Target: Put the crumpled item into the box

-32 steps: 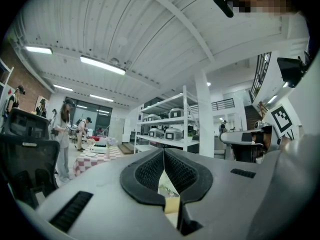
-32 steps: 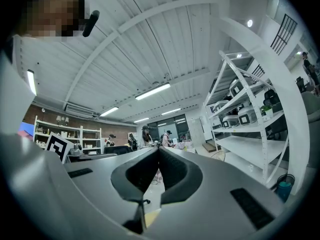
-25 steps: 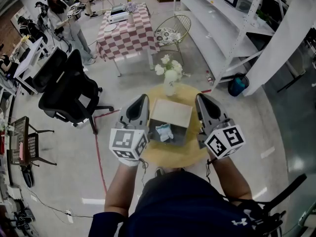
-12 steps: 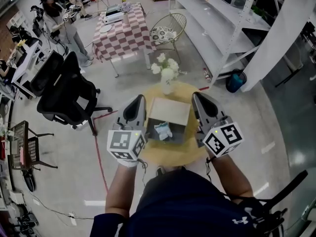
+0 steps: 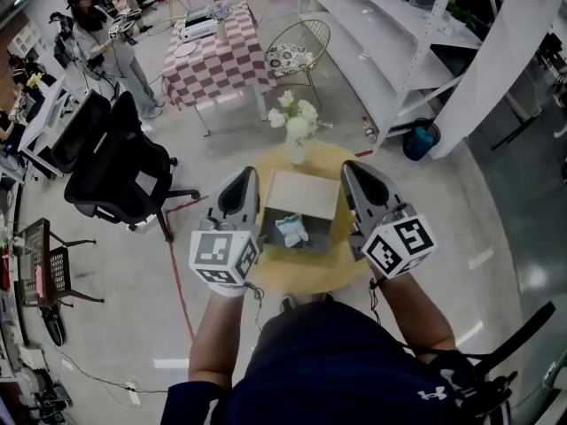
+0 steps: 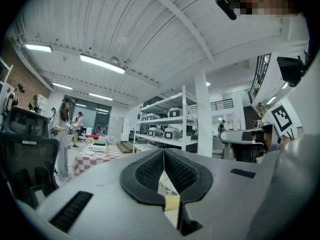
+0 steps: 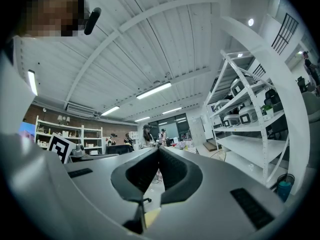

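A light blue and white crumpled item (image 5: 292, 229) lies inside the open box (image 5: 312, 241) on the round wooden table (image 5: 310, 277); the box's pale flap (image 5: 306, 195) stands open at the far side. My left gripper (image 5: 247, 172) is held above the box's left side and my right gripper (image 5: 348, 166) above its right side, both raised off the table. In the left gripper view the left gripper (image 6: 163, 151) has its pads together with nothing between them. The right gripper (image 7: 159, 149) looks the same in its own view, pointed out across the room.
A vase of white flowers (image 5: 295, 127) stands at the table's far edge. A black office chair (image 5: 120, 162) is to the left, a checkered table (image 5: 217, 56) and wire chair (image 5: 301, 51) beyond, white shelving (image 5: 399, 51) to the right. People stand at the far left.
Both grippers keep their places beside the box, jaws together. The head view has drifted a little, so the table and box sit slightly higher in the picture.
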Tool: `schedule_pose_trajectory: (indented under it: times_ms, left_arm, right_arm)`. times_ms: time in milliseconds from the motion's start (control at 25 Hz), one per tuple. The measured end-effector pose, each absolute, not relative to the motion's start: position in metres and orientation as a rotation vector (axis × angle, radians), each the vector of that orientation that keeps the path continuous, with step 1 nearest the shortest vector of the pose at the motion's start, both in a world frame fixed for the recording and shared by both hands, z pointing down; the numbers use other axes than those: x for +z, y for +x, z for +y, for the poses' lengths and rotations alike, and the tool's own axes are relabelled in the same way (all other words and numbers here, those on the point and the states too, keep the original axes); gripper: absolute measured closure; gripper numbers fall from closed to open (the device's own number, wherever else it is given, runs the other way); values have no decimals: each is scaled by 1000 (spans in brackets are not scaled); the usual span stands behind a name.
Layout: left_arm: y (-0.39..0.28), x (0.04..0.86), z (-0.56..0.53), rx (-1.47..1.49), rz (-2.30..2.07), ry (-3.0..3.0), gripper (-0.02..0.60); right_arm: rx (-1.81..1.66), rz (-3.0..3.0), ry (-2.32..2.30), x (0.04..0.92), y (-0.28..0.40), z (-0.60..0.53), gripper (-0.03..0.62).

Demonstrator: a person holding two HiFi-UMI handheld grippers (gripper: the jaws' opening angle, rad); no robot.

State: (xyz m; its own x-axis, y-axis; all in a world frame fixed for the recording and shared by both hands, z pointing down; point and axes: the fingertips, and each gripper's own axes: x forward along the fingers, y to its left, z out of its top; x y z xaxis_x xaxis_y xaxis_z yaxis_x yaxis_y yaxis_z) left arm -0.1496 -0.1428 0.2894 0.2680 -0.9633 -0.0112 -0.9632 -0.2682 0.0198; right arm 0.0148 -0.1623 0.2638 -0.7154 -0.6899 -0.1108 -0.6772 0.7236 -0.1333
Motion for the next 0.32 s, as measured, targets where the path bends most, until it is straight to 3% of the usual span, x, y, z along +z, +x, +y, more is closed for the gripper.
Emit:
schedule_pose_trajectory:
  times_ms: [320]
  left_arm:
    - [-150, 288, -145, -38, -1892, 2500, 563]
  right_arm:
    - [-132, 2775, -1111, 264, 15, -164, 592]
